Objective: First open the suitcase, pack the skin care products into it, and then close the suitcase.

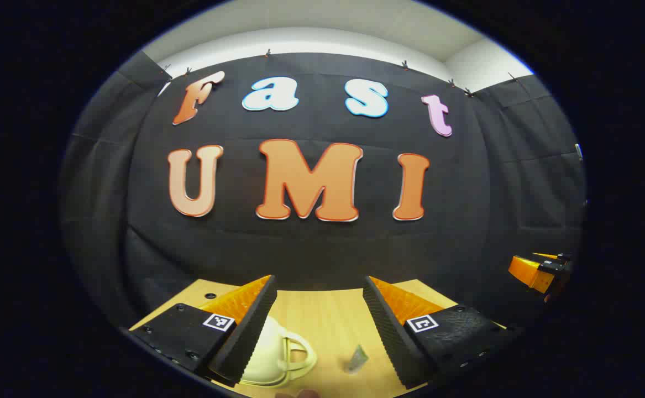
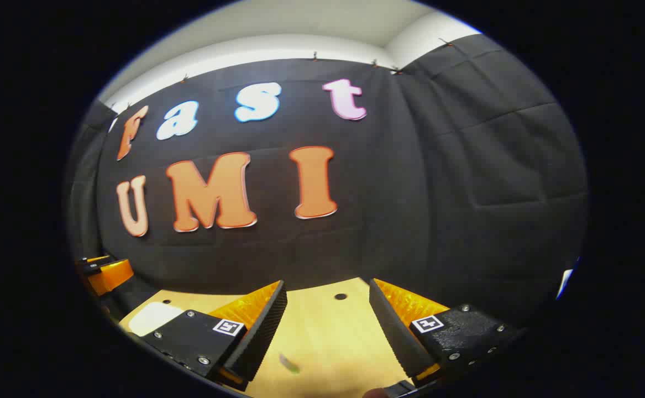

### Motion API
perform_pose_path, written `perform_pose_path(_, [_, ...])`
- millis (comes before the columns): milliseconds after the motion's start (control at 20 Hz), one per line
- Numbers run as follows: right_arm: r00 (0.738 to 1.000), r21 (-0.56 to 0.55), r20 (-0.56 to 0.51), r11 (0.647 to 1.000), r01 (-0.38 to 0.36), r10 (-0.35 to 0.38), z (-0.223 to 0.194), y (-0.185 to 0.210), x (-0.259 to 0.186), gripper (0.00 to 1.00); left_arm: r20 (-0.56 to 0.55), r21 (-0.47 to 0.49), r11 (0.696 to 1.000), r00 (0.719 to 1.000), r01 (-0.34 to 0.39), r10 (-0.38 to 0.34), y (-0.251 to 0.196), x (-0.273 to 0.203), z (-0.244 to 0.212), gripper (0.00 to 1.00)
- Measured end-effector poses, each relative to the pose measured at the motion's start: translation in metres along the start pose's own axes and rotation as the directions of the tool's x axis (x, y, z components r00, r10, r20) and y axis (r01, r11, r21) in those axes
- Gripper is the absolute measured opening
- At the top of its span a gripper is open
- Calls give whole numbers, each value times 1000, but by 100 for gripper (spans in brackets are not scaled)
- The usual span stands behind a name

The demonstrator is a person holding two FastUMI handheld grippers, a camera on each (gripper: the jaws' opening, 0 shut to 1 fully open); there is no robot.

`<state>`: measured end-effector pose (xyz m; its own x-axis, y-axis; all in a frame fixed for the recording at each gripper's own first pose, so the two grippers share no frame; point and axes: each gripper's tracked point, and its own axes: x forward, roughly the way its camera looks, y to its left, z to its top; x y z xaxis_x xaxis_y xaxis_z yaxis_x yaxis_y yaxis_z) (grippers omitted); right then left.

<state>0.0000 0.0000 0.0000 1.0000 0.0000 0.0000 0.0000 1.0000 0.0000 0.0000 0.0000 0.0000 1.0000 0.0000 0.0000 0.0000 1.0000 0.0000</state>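
In the left gripper view my left gripper [image 1: 319, 282] is held open above a wooden table [image 1: 328, 315], with nothing between its fingers. Under its left finger lies a cream-white rounded case with a loop handle [image 1: 278, 354], partly hidden by that finger. A small grey-green item [image 1: 357, 358] lies on the wood between the fingers. My right gripper [image 1: 540, 271] shows far off at the right edge. In the right gripper view my right gripper [image 2: 328, 283] is open over the table [image 2: 333, 326], and a small blurred greenish item [image 2: 289, 363] lies below it. The left gripper [image 2: 106, 273] appears at the left edge.
The booth's black cloth wall [image 1: 322, 249] rises just behind the table's far edge. A white patch of the cream case [image 2: 153, 316] shows left of my right gripper's left finger. Screw holes [image 2: 340, 297] mark the tabletop near its back edge.
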Motion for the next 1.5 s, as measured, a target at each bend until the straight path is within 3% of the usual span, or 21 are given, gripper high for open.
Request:
perform_pose_path(300, [984, 31, -70, 987, -160, 162, -1, 57, 18, 95, -17, -64, 994, 996, -93, 92, 20, -15, -12, 97])
perform_pose_path(500, [971, -35, -61, 971, -236, 233, 5, 74, 27, 95, -46, -104, 981, 986, -163, 159, 33, -19, -16, 97])
perform_pose_path(600, [966, -53, -60, 965, -256, 253, 7, 77, 28, 95, -47, -115, 978, 984, -175, 171, 35, -17, -15, 97])
perform_pose_path(850, [967, -83, -79, 965, -250, 243, -1, 68, 31, 95, -37, -124, 984, 992, -128, 125, 26, -12, -17, 97])
perform_pose_path(1200, [969, -82, -145, 974, -211, 198, -30, 53, 30, 95, -89, 85, 990, 988, -115, 123, 24, 3, -51, 95])
perform_pose_path(1500, [968, -68, -197, 982, -173, 157, -50, 34, 30, 95, -228, 309, 949, 963, -67, 142, 26, 7, -146, 98])
